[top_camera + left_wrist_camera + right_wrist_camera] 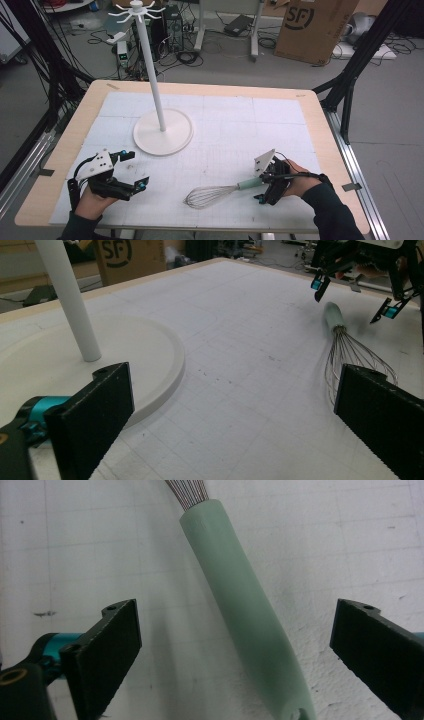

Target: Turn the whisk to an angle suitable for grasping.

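Whisk, steel wire with pale green handle [218,193], lies near right on white mat, long axis left-right. Right gripper [235,645] wide open, empty, straddling handle. Left gripper [134,170] open, empty, well apart.

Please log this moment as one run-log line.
right gripper: open, straddling whisk handle | left gripper: open, idle | whisk: flat on table
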